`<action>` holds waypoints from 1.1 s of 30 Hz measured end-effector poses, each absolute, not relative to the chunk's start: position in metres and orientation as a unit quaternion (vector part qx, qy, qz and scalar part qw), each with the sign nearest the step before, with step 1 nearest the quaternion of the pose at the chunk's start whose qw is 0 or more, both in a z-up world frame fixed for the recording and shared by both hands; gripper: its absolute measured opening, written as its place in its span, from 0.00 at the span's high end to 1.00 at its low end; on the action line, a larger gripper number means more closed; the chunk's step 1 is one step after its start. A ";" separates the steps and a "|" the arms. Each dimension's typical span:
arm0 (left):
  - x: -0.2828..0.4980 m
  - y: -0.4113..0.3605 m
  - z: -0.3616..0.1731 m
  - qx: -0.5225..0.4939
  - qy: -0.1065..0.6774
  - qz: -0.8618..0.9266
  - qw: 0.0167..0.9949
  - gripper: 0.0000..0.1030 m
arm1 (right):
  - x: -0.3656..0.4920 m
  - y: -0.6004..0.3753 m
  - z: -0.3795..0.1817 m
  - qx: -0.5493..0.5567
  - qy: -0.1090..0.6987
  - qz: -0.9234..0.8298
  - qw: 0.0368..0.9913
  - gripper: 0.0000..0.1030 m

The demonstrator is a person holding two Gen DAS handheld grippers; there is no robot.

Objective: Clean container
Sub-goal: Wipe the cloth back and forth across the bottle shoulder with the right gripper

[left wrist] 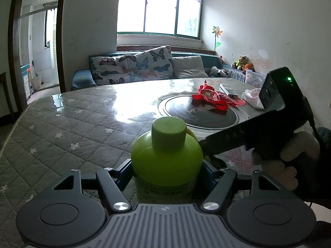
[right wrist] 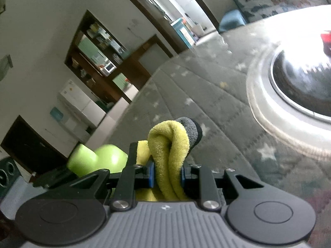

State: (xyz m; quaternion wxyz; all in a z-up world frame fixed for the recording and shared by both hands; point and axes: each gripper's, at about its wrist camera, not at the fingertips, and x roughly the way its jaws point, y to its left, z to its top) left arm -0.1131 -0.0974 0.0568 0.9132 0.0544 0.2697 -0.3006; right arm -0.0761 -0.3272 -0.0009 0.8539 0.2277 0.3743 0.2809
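While upright, cap up, bottle (left wrist: pixel 166 159) clamped by left fingers (left wrist: pixel 128 165) | right fingers (right wrist: pixel 150 172) pinch cloth (right wrist: pixel 171 155)

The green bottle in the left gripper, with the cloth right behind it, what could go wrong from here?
1. The left gripper clamps the green bottle only at its smooth rounded body; hard wiping might twist or slip it.
2. The yellow cloth is bunched in the right gripper, so a loose fold could pull free.
3. The bottle hangs above the table; a drop could knock it over.
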 end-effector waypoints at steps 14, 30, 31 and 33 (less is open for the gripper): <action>-0.111 -0.097 0.057 0.053 0.270 -0.299 0.914 0.30 | -0.095 -0.334 0.038 0.232 0.316 0.307 0.867 0.78; -0.109 -0.100 0.054 0.053 0.270 -0.298 0.914 0.30 | -0.085 -0.326 0.007 0.221 0.369 0.281 0.858 0.78; -0.109 -0.100 0.054 0.054 0.270 -0.298 0.914 0.30 | -0.087 -0.327 0.007 0.220 0.370 0.281 0.858 0.78; -0.109 -0.100 0.054 0.054 0.270 -0.298 0.914 0.30 | -0.092 -0.328 0.007 0.219 0.370 0.283 0.857 0.78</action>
